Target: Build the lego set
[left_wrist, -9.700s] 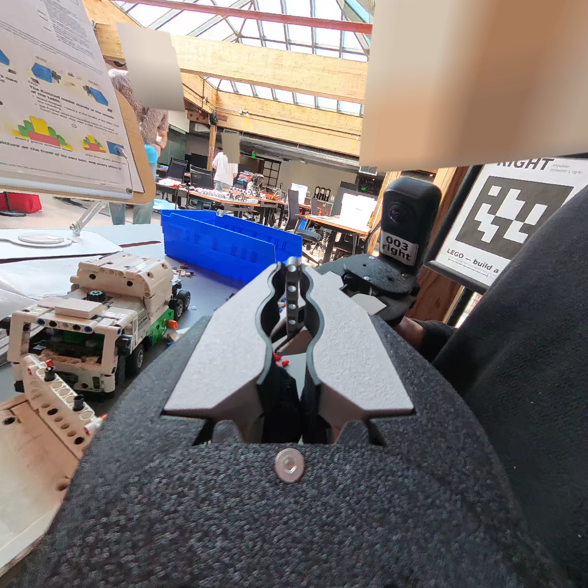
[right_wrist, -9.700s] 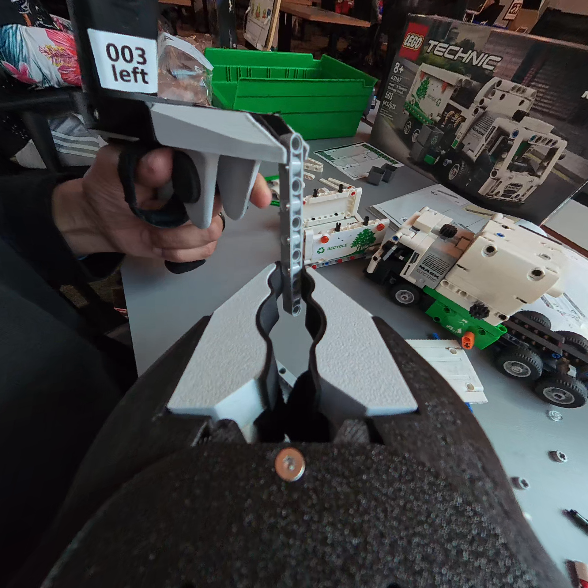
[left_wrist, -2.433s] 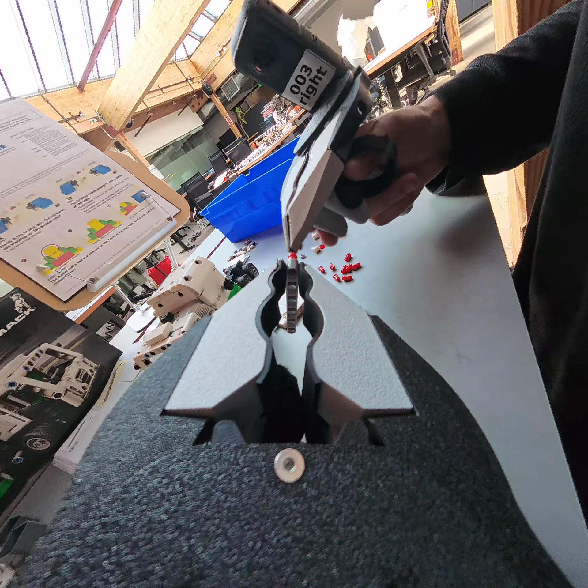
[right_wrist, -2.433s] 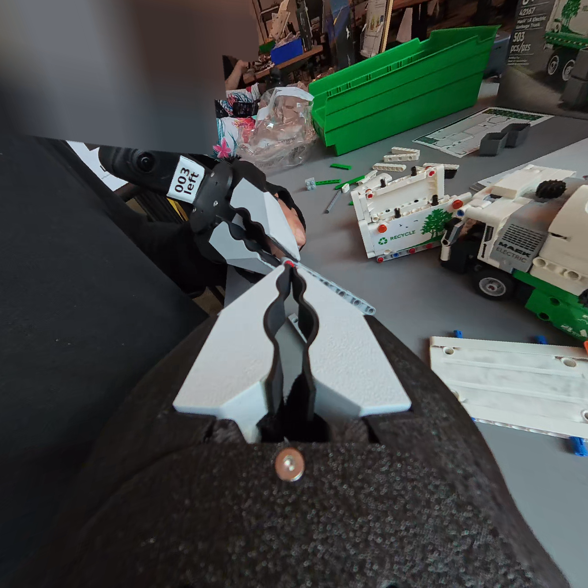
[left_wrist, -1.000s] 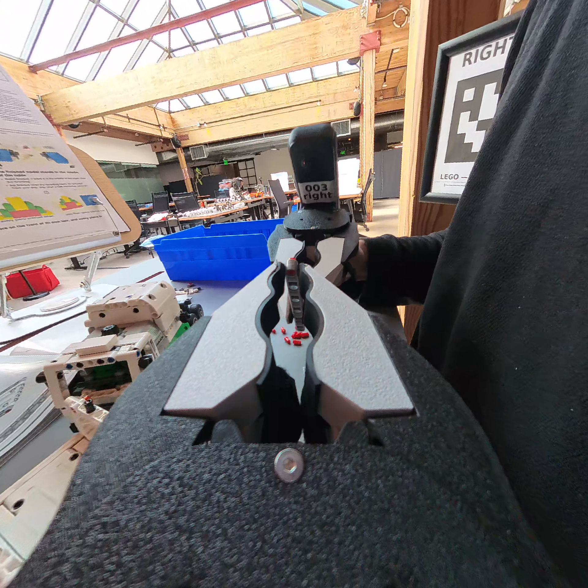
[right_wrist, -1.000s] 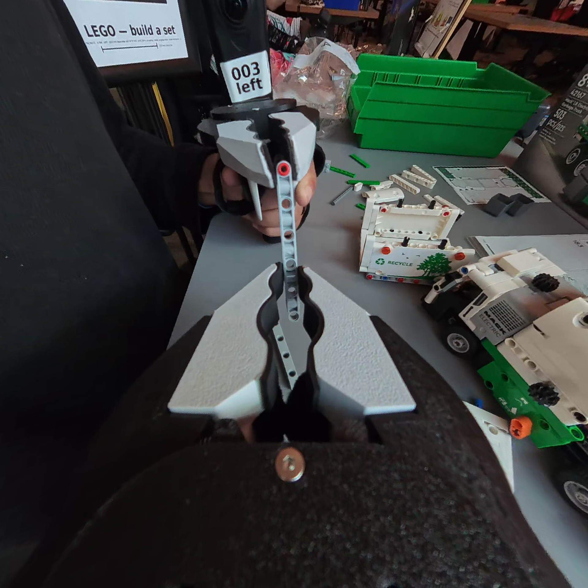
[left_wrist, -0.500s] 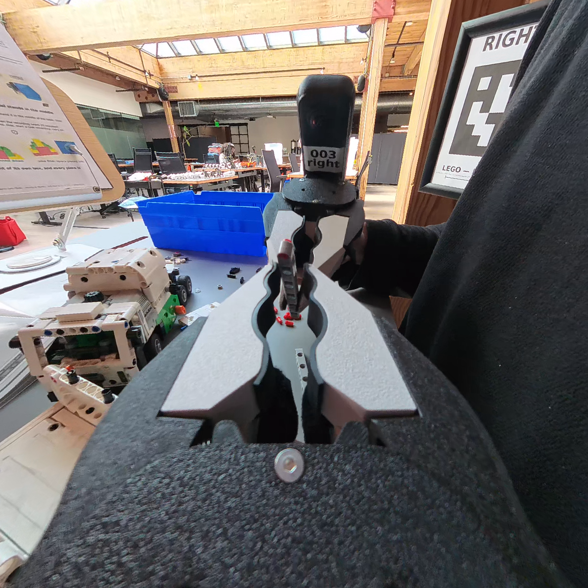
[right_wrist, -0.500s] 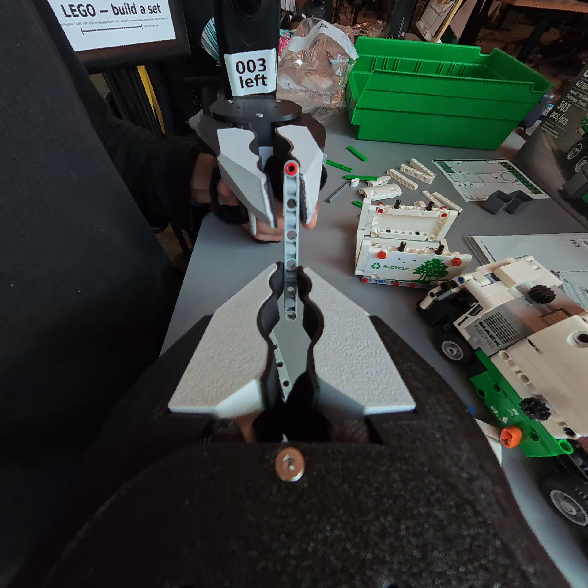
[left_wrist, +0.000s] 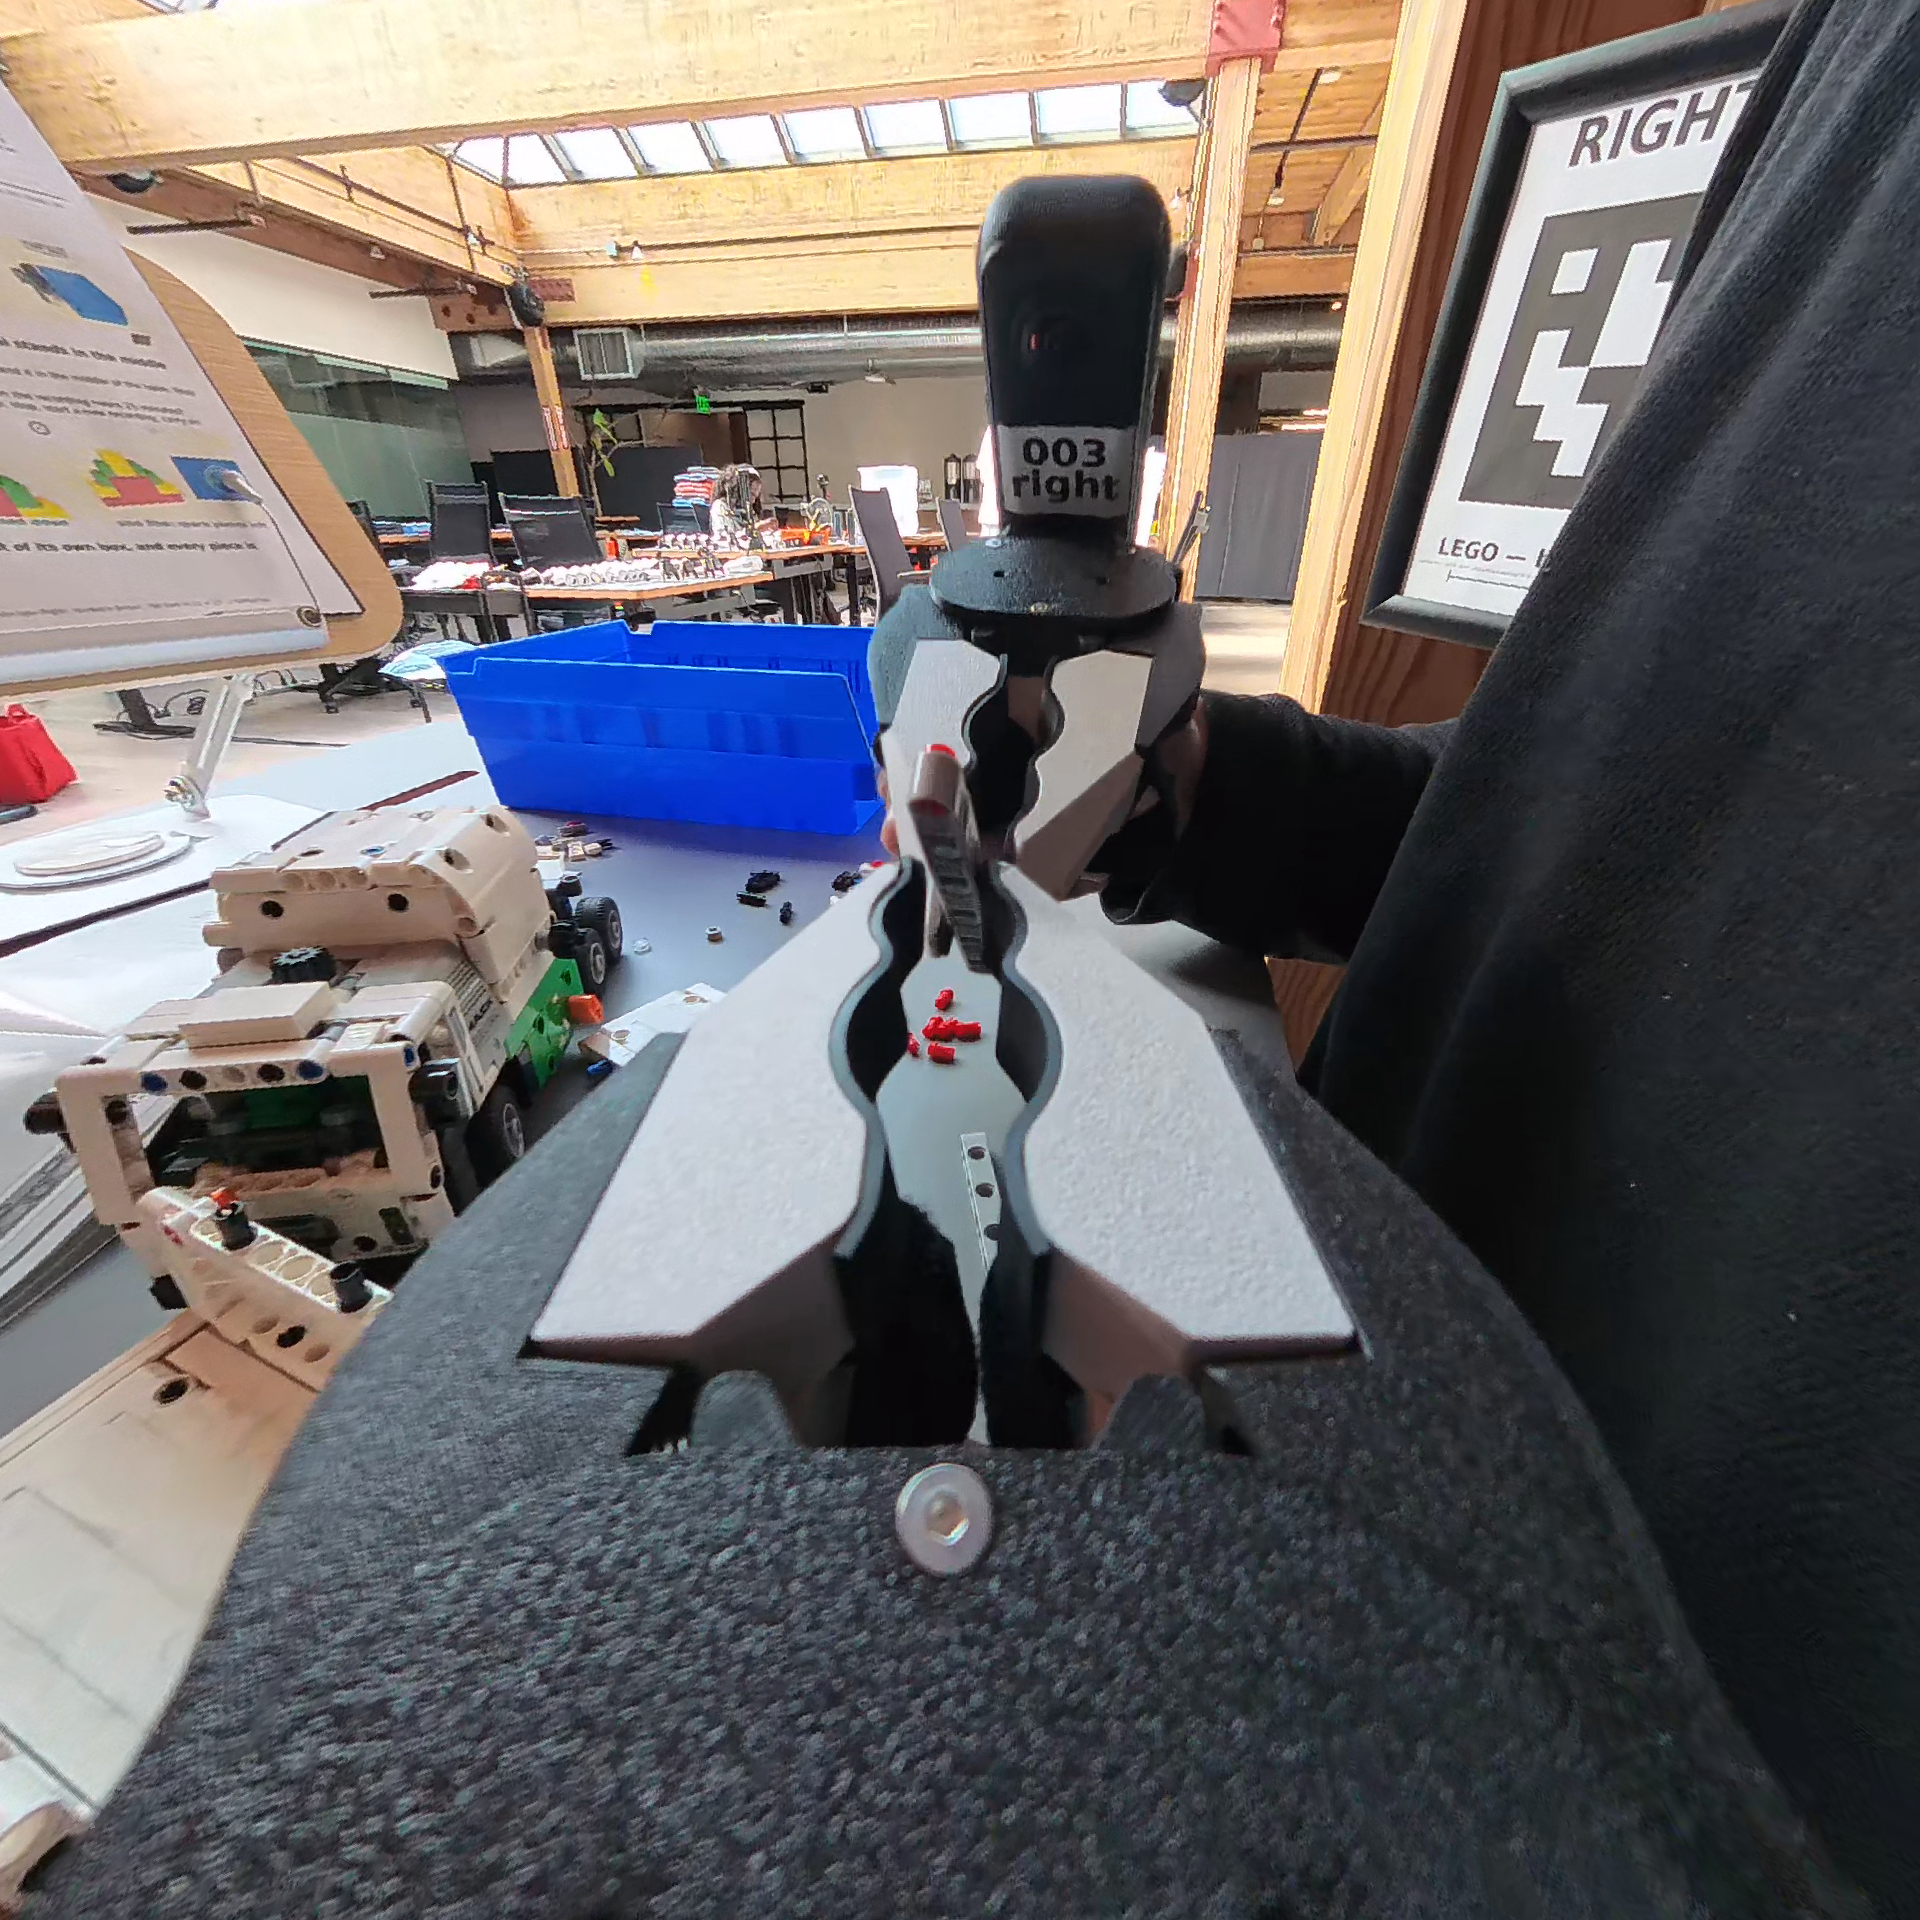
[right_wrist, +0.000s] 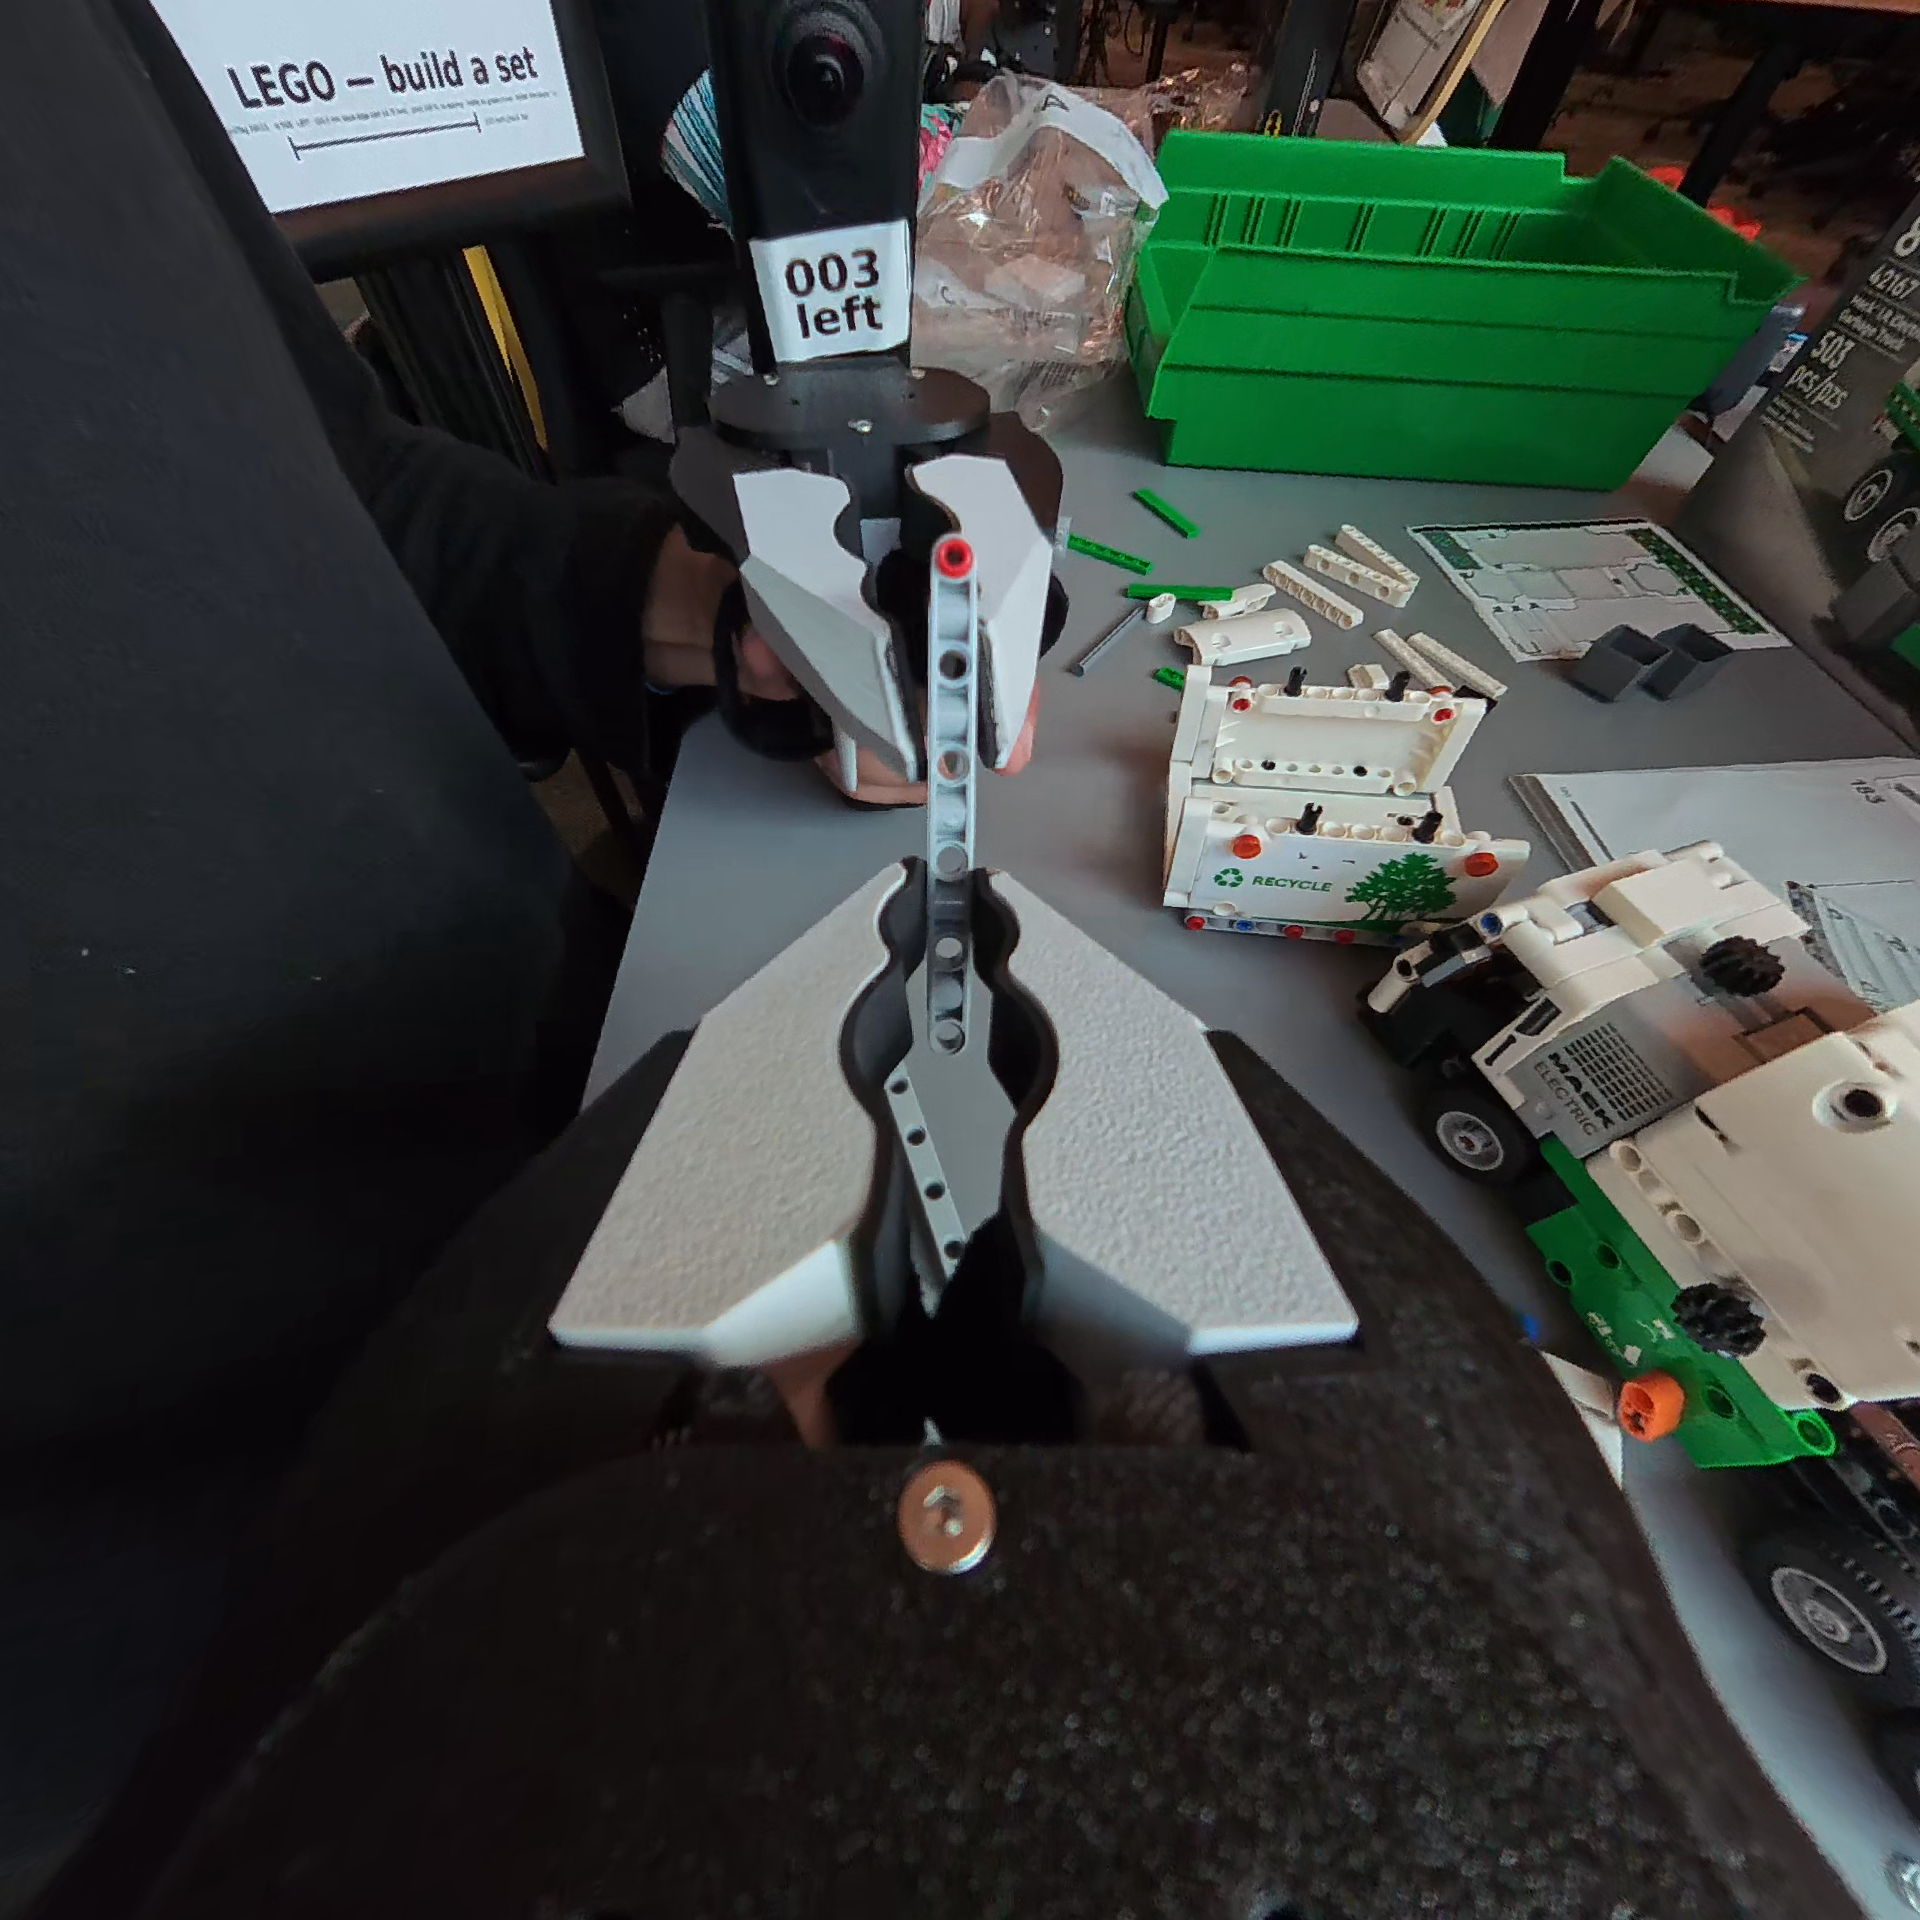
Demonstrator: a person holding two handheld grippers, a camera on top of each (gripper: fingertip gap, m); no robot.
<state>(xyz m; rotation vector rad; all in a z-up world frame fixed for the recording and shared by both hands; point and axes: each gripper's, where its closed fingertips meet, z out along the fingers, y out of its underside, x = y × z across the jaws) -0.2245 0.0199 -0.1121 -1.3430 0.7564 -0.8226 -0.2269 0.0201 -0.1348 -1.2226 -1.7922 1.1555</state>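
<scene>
A long grey beam [right_wrist: 953, 727] with a red pin [right_wrist: 953, 556] in its far end is held in the air over the table's near edge. My right gripper [right_wrist: 948, 873] is shut on the beam's near part. My left gripper [right_wrist: 940, 764] faces it with its jaws apart on either side of the beam's pin end. In the left wrist view the beam [left_wrist: 951, 862] passes between my left gripper's [left_wrist: 951, 878] open fingers, and the right gripper [left_wrist: 987, 831] stands behind. The white and green truck [right_wrist: 1662, 1091] stands on the table.
A second grey beam [right_wrist: 920, 1153] lies on the table under the grippers. Red pins [left_wrist: 940, 1029] lie close by. A white box section [right_wrist: 1330, 831], loose beams, a green bin [right_wrist: 1434, 343], a blue bin [left_wrist: 665, 727] and a white panel [left_wrist: 94, 1455] surround the truck [left_wrist: 343, 997]. My two grippers' fingertips are within a few centimetres of each other.
My left gripper was shut on the beam one second ago and has now opened and let it go. My right gripper has kept its hold on the beam.
</scene>
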